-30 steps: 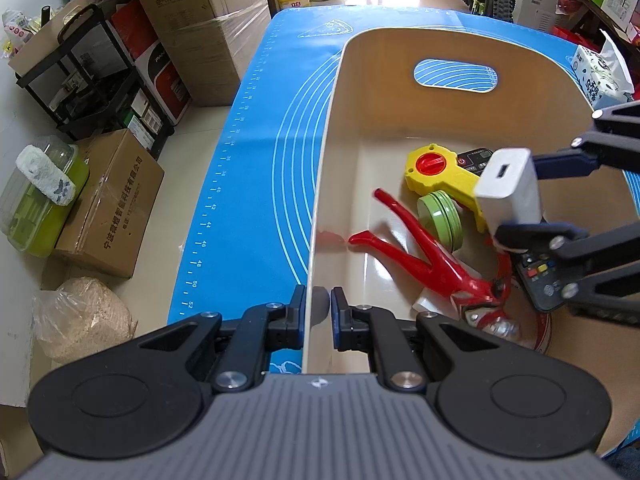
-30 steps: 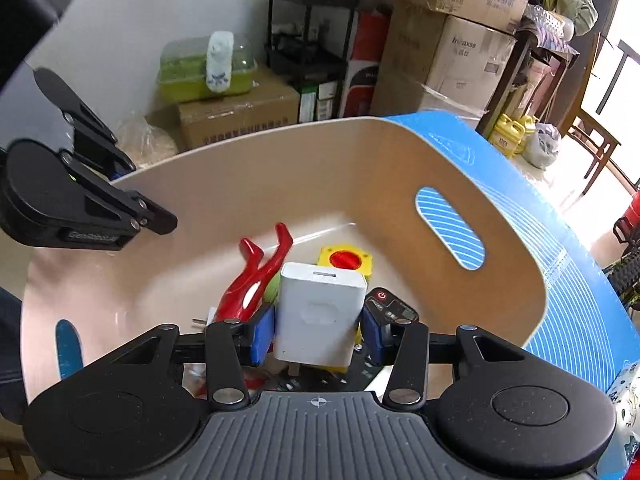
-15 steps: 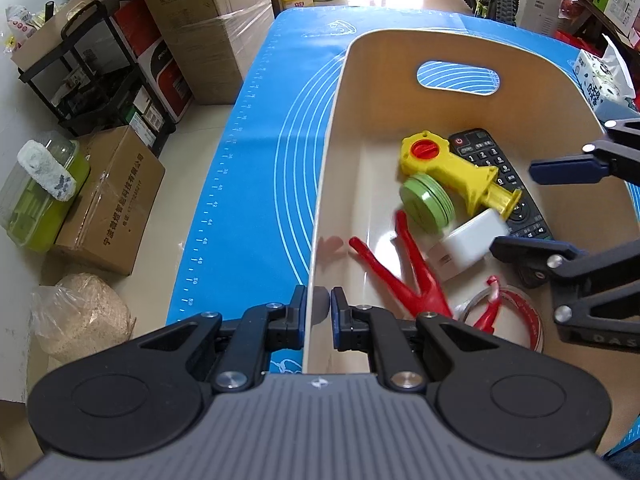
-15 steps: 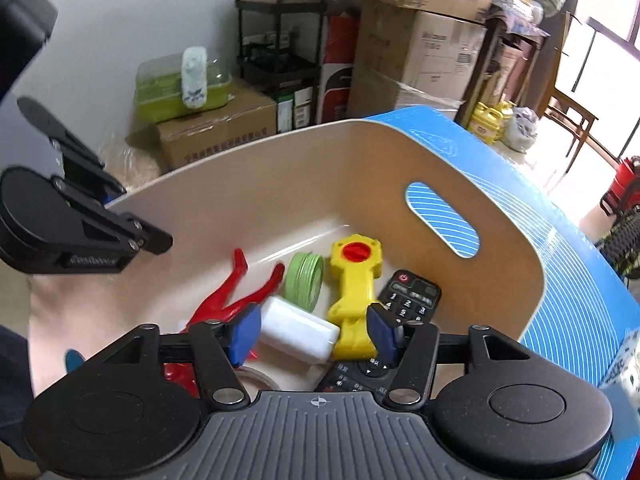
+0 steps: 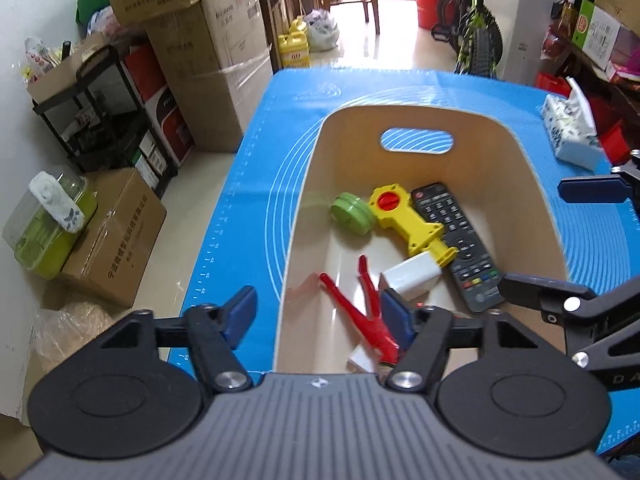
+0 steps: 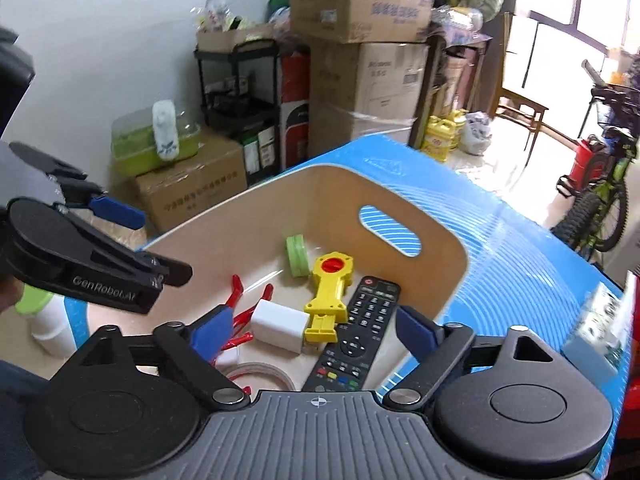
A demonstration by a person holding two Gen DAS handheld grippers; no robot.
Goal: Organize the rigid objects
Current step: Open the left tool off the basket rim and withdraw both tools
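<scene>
The white charger (image 6: 279,326) lies in the bin (image 5: 400,118) between the red pliers (image 5: 362,312) and yellow tool (image 5: 408,222); it looks light, hard and slick, so you should pinch its flat sides. Your left gripper (image 5: 320,314) and right gripper (image 6: 312,328) have just been opening, spread with nothing between them.

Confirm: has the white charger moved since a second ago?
Yes. The white charger was held above the bin by the right gripper; its jaws have just opened, and it now lies on the bin floor beside the yellow tool.
</scene>
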